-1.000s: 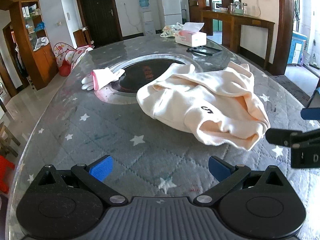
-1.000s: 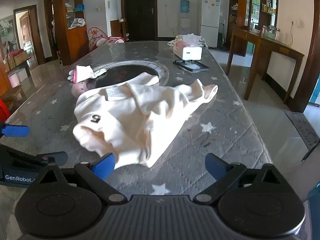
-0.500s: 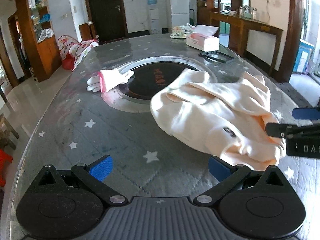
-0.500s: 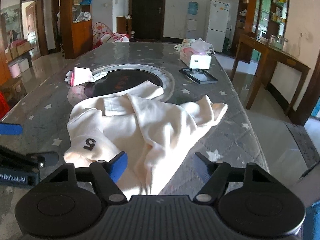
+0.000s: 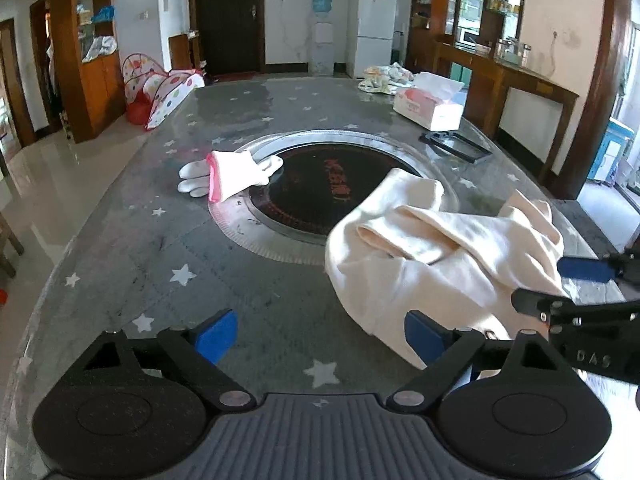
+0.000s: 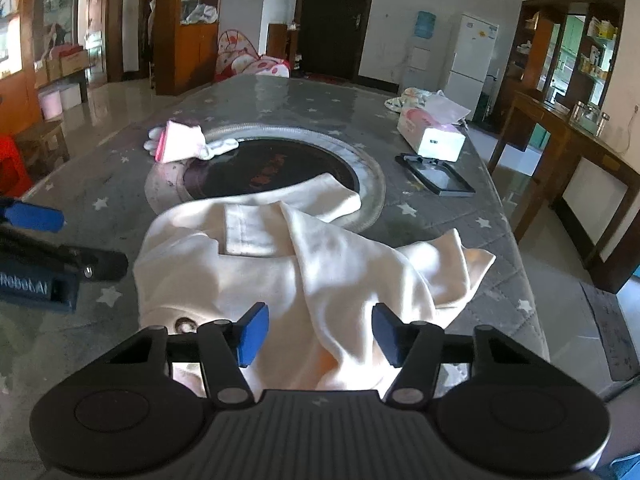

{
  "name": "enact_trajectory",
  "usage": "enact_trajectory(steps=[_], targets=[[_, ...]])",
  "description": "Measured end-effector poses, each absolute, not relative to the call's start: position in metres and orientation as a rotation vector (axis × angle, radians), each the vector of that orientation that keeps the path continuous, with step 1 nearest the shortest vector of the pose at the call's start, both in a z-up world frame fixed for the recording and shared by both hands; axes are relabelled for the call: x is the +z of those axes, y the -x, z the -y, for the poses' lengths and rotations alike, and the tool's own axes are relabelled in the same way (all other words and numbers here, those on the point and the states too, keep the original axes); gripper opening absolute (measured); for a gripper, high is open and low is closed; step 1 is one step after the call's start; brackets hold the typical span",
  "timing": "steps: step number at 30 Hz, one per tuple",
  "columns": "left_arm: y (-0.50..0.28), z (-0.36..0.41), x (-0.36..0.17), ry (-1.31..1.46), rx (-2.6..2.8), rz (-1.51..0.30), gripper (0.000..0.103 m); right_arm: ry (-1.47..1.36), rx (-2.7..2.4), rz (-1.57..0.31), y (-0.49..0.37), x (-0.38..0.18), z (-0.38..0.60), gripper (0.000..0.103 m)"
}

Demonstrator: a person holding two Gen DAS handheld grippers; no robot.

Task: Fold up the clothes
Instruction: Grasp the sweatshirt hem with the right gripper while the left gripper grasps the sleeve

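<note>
The cream garment (image 6: 304, 264) lay crumpled on the grey star-patterned tabletop (image 5: 160, 240), its far sleeve draped over the rim of the round dark inset (image 5: 320, 184) in the middle of the surface. A folded band of the cloth (image 6: 248, 232) showed near the top of the heap, and a small round mark (image 6: 185, 325) sat close to the near edge.

The right hand-held gripper (image 6: 318, 334) was low over the near part of the garment, its jaws partly apart with the cloth lying between and under the blue pads (image 6: 253, 334); nothing was pinched. The left hand-held gripper (image 5: 318, 336) stood wide open over the tabletop just beside the garment's left edge, with its right pad (image 5: 424, 336) at or touching the cloth and the left pad over bare surface. It held nothing.

Beyond the garment, a white glove with a pink cuff (image 5: 228, 174) rested at the left rim of the inset. Farther back were a tissue box (image 5: 430, 106), a flat black frame (image 5: 456, 146) and a small bundle of patterned cloth (image 5: 384, 76).
</note>
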State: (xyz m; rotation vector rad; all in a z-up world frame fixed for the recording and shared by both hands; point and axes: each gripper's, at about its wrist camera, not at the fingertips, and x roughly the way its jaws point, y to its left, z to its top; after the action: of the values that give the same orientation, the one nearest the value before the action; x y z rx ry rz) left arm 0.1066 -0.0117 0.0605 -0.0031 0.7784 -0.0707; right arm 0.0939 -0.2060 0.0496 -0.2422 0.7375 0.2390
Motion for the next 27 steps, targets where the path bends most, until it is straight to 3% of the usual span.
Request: enact_trajectory(steps=[6,15,19,21,26,27], targets=[[-0.13,0.007,0.057,0.045,-0.066,-0.793,0.078,0.283,0.243,-0.751,-0.108,0.038,0.205,0.046],[-0.157,0.004,0.048,0.099,-0.047,-0.809,0.08,0.352,0.243,-0.74,-0.112,0.026,0.201,0.035],[-0.164,0.004,0.04,0.094,-0.054,-0.831,0.076,0.374,0.241,-0.728,-0.113,0.023,0.2,0.022],[-0.166,0.003,0.036,0.105,-0.067,-0.844,0.066,0.376,0.24,-0.72,-0.112,0.024,0.202,0.018],[-0.168,0.002,0.031,0.148,-0.122,-0.859,0.022,0.379,0.231,-0.681,-0.107,0.029,0.206,0.008],[-0.167,0.002,0.031,0.151,-0.131,-0.858,0.018,0.38,0.227,-0.67,-0.106,0.031,0.207,0.007]])
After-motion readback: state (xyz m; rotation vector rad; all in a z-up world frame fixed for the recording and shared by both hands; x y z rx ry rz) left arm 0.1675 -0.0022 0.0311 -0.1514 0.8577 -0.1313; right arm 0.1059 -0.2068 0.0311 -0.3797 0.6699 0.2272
